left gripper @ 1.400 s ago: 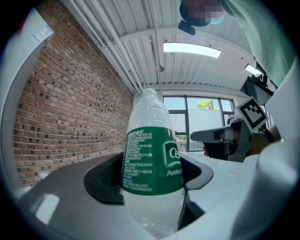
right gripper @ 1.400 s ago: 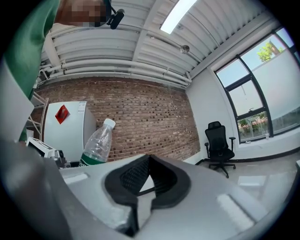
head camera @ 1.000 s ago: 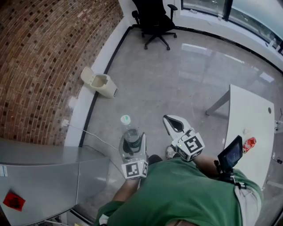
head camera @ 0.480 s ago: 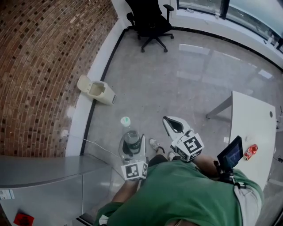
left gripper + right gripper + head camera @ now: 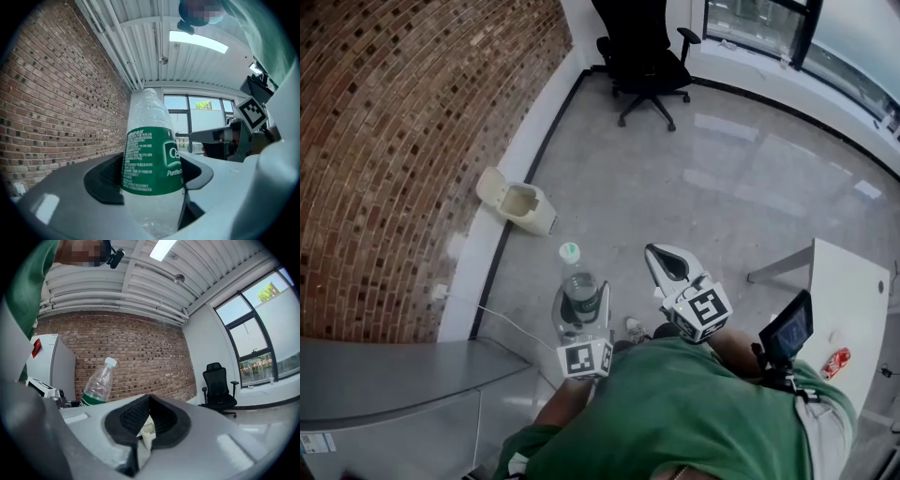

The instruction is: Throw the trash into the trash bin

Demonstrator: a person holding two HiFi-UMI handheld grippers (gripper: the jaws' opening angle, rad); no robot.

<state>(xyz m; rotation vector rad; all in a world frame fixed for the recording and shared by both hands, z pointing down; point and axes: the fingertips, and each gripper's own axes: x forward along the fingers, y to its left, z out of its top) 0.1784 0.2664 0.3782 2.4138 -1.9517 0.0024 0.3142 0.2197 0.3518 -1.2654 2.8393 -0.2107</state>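
A clear plastic bottle with a green label and a white cap stands upright between the jaws of my left gripper, which is shut on its body. The left gripper view shows the bottle filling the gap between the dark pads. My right gripper hovers beside it, jaws shut. In the right gripper view a small cream shape shows in the slit below the tips of the right gripper; I cannot tell whether it is held or lies beyond. The cream trash bin, lid open, stands on the floor by the brick wall, ahead and to the left.
A black office chair stands at the far end by the windows. A white table with a red can is at the right. A grey cabinet sits low on the left, with a cable on the floor beside it.
Both grippers have been carried across the floor. The table has slid toward the right edge of the head view and the bin sits a little lower. Both grips look the same.
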